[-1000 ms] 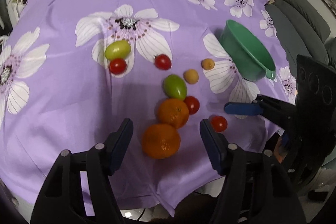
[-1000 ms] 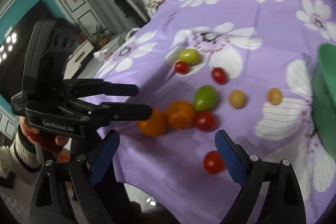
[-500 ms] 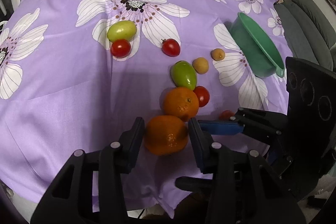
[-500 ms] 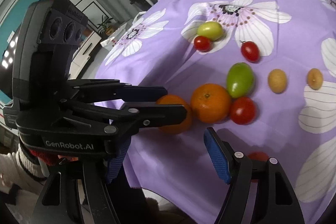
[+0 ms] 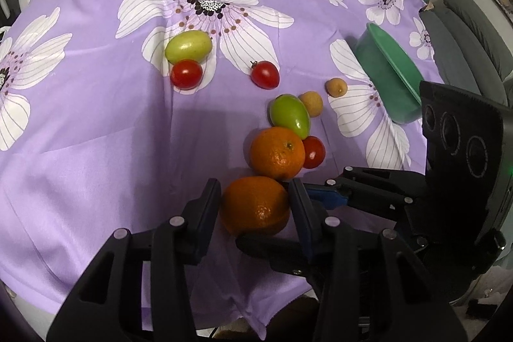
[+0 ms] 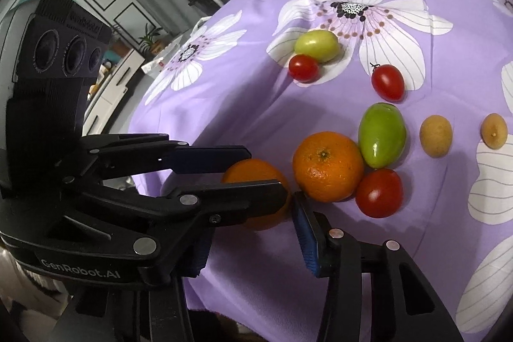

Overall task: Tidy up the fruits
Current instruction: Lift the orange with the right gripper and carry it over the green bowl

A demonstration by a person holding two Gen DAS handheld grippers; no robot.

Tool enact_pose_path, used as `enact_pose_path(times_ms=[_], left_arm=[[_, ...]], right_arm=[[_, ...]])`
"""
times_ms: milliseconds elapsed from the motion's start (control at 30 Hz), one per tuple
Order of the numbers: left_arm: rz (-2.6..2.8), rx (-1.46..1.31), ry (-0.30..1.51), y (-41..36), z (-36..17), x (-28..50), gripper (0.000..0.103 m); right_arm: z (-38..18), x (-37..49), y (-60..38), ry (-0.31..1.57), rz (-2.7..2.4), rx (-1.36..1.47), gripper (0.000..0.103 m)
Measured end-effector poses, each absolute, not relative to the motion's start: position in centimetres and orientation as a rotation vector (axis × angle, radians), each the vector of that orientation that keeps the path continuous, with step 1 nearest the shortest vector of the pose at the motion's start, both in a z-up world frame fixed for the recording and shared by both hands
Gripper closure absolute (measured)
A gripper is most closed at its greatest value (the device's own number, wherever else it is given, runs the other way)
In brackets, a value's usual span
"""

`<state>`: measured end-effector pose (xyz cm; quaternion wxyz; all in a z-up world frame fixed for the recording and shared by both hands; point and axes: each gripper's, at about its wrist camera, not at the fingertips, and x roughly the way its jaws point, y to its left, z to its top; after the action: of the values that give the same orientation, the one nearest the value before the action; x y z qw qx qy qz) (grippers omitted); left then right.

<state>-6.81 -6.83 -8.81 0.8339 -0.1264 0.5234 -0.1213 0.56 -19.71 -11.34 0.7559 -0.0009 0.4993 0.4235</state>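
My left gripper (image 5: 255,194) is shut on the nearest orange (image 5: 255,209) at the front of the purple flowered cloth (image 5: 96,149), its pads pressing both sides. From the right, my right gripper (image 6: 253,223) reaches in with its jaws closing. The left gripper's near finger and the orange's lower edge (image 6: 256,172) lie between them, and no pad visibly presses. A second orange (image 5: 277,153) touches a green tomato (image 5: 290,116) and a red tomato (image 5: 314,152). Farther back lie another green tomato (image 5: 188,46), two red tomatoes (image 5: 264,74) and two small tan fruits (image 5: 311,104).
A green bowl (image 5: 389,79) sits tilted at the cloth's right side. A grey sofa (image 5: 474,31) stands beyond the table on the right. The cloth's front edge hangs just below both grippers. Cabinets (image 6: 105,92) stand left of the table in the right wrist view.
The left jaws closed onto the near orange. The right gripper came in lower beside the left one and its jaws narrowed. The small red tomato near the front edge is now hidden.
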Motion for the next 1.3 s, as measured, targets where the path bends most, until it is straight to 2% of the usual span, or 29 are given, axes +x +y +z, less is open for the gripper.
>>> enact_pose_path(times_ms=[500,1300], left_arm=[[-0.176,-0.194,0.925,-7.6,-2.5,-8.7,0.06],[-0.268,-0.079,0.857,-14.6,-0.1,-4.7,0.06]], right_arm=[[-6.5,-0.8,-19.8,0.903,0.982,-0.012,0.056],[-4.0,0.3,-26.8,0.777,0.864,0.088,0.056]])
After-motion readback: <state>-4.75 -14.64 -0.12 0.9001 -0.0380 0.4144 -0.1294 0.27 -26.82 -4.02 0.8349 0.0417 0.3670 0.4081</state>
